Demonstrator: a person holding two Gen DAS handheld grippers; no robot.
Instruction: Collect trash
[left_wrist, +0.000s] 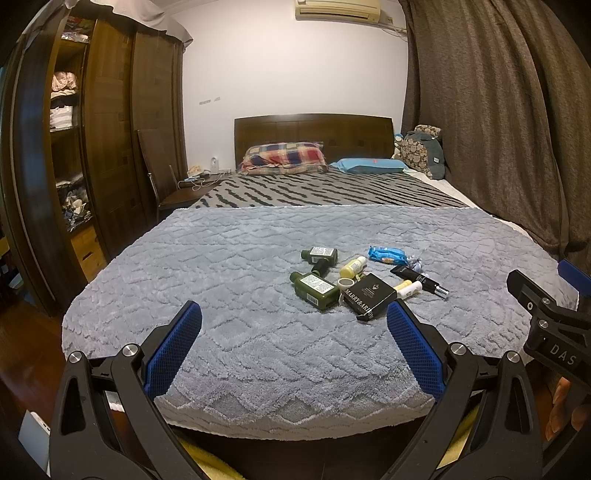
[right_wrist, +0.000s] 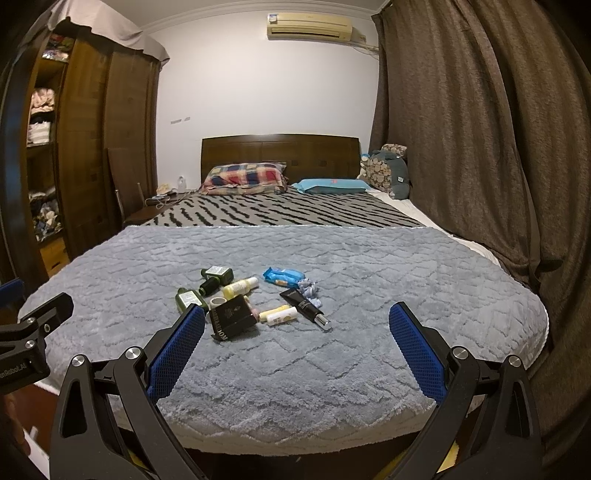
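A pile of trash lies on the grey blanket (left_wrist: 240, 332) at the foot of the bed. It holds green bottles (left_wrist: 317, 290), a black box (left_wrist: 369, 295), a yellow bottle (left_wrist: 352, 267), a blue wrapper (left_wrist: 388, 254), a black tube (left_wrist: 419, 280) and a small white bottle (left_wrist: 408, 289). In the right wrist view the black box (right_wrist: 232, 317), blue wrapper (right_wrist: 283, 277) and black tube (right_wrist: 304, 306) show too. My left gripper (left_wrist: 293, 314) is open and empty, short of the pile. My right gripper (right_wrist: 297, 317) is open and empty, also short of it.
A wooden wardrobe (left_wrist: 107, 147) stands at the left. Brown curtains (left_wrist: 498, 129) hang at the right. Pillows (left_wrist: 284, 157) lie by the headboard. The right gripper's body (left_wrist: 546, 325) shows at the right edge of the left wrist view.
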